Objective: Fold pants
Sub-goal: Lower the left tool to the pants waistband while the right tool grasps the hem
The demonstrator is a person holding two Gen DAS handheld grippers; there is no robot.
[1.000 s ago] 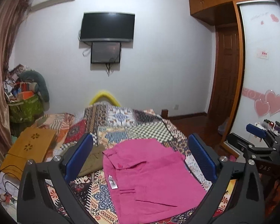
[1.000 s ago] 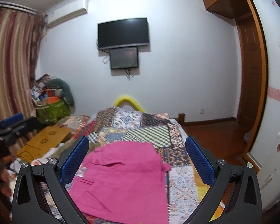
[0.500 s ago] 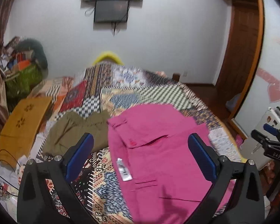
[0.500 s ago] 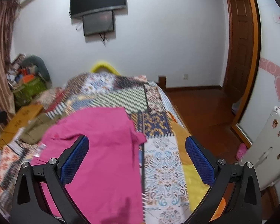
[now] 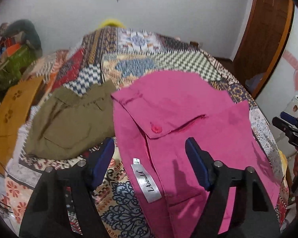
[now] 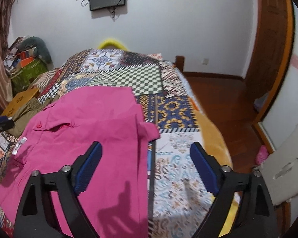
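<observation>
Pink pants (image 5: 188, 138) laid on a quilted bed (image 5: 141, 65), both claws spread above them.

The left claw (image 5: 149, 156) is held open over the waistband edge, near a white label (image 5: 147, 184) and a pink button (image 5: 156, 129); nothing is gripped. The right claw (image 6: 147, 158) is held open over the pants' (image 6: 85, 138) right edge, empty. Olive pants (image 5: 69, 123) are seen just beside the pink pair.

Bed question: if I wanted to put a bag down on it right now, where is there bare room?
The best bare patch is the quilt right of the pink pants, out to the bed's edge. There is more bare quilt beyond the pants, toward the far wall. The left side is crowded: olive pants lie beside the pink ones, with a yellow board further left.
</observation>
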